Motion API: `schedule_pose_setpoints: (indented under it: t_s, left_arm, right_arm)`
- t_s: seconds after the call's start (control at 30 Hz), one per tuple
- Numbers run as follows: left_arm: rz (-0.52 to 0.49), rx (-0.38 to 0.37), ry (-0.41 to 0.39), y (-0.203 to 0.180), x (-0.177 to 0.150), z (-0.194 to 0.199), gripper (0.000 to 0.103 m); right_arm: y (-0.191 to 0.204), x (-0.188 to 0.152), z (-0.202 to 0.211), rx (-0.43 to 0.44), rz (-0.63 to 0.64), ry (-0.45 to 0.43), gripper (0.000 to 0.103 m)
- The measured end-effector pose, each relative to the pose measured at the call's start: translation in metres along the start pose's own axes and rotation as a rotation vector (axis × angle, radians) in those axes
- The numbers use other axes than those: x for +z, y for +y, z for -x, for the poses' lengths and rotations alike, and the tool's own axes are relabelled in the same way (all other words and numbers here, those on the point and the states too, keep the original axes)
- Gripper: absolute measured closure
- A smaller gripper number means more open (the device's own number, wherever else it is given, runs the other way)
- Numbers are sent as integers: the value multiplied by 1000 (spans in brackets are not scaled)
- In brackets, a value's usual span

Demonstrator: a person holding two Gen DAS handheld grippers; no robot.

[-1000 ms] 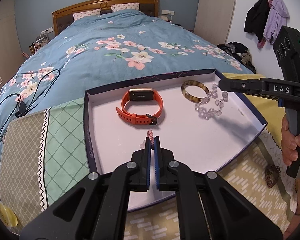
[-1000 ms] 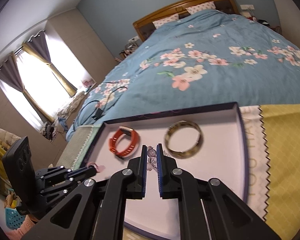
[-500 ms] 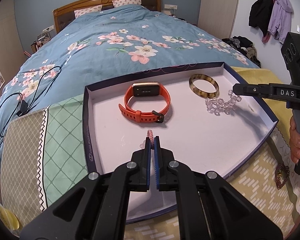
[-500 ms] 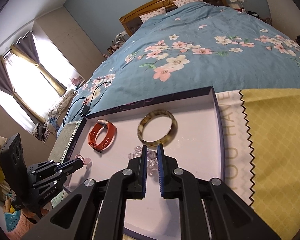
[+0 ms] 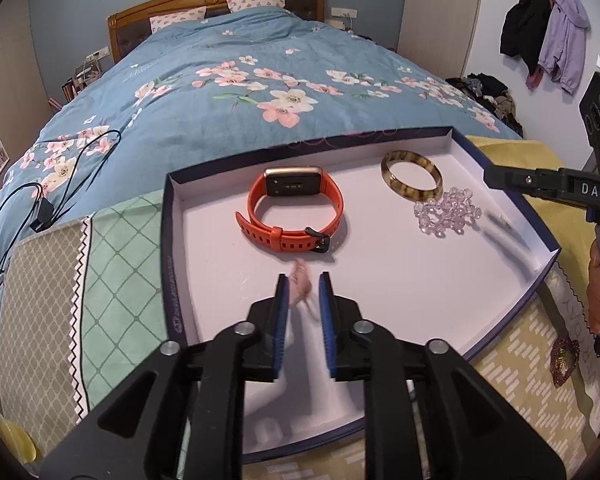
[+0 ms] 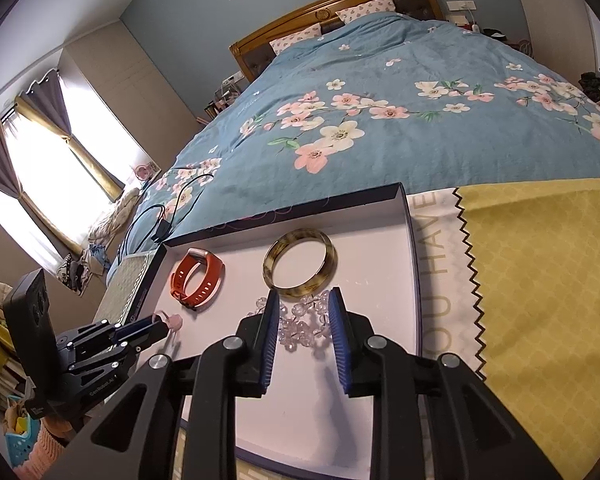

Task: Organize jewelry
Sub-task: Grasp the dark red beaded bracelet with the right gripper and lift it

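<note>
- My left gripper is nearest, low over the near part of the tray; its jaws stand a narrow way apart with the small pink piece loose between them, blurred — I cannot tell whether it rests on the tray floor or is dropping.
- My right gripper sits at the right side, jaws moderately wide, straddling the clear bead bracelet, which lies on the tray and does not look gripped.
- Just beyond the pink piece lies the orange watch; right of it, the tortoiseshell bangle, just beside the beads.
- Far off, the floral bed and a black cable at left.
- I judge this the release step — both items set down in the tray.
- Next I would lift both grippers straight up, clear of the pieces, then look for what remains outside; a brooch-like item lies on the cloth at right.
</note>
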State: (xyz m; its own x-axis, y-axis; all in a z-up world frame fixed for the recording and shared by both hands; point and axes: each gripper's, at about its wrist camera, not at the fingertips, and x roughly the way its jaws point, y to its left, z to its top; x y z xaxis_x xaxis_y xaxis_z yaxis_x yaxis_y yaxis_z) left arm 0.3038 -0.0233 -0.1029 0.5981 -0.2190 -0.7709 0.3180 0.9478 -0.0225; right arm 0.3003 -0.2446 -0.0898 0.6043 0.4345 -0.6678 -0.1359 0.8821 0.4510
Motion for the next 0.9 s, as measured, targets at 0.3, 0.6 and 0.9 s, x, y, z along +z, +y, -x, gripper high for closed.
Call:
schedule_pose_setpoints:
  t_s: [0.3, 0.6, 0.9]
  left_arm:
    - [37, -8, -73, 12, -14, 42, 78]
    - [31, -37, -147, 11, -49, 95, 70]
    - [-38, -45, -150, -16, -89, 116, 63]
  right_arm:
    - [8, -8, 23, 23, 33, -32, 71]
    - [21, -31, 60, 57, 119, -47, 61]
    - [12, -82, 82, 15, 201, 31, 59]
